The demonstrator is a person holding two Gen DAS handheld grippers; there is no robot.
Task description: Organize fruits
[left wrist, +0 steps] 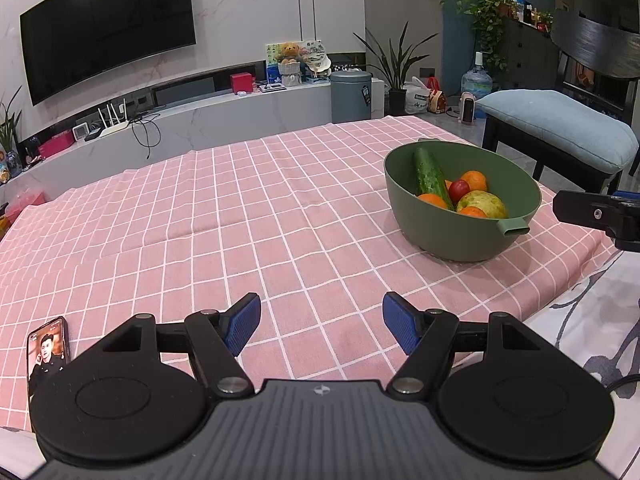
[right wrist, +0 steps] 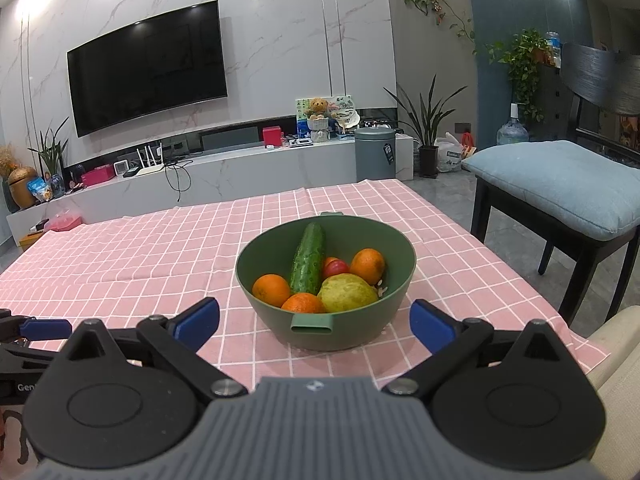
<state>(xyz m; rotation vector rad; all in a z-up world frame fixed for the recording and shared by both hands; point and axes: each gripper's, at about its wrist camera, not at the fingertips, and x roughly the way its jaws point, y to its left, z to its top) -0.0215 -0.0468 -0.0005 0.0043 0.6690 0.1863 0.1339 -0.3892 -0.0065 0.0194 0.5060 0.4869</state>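
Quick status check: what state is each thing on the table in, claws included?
Left claw: open, empty, over the cloth.
Right claw: open, empty, facing the bowl.
Bowl: upright on the cloth, holding produce.
Cucumber: leaning on the bowl's far wall.
Oranges: loose in the bowl.
Pear: in the bowl, front.
Phone: flat, screen lit.

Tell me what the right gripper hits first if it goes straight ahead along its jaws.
Most likely the round green plastic bowl of fruit: its near wall and small tab handle lie dead ahead between the open jaws of the right gripper. Depth is unclear, so the pink checked tablecloth might come first.
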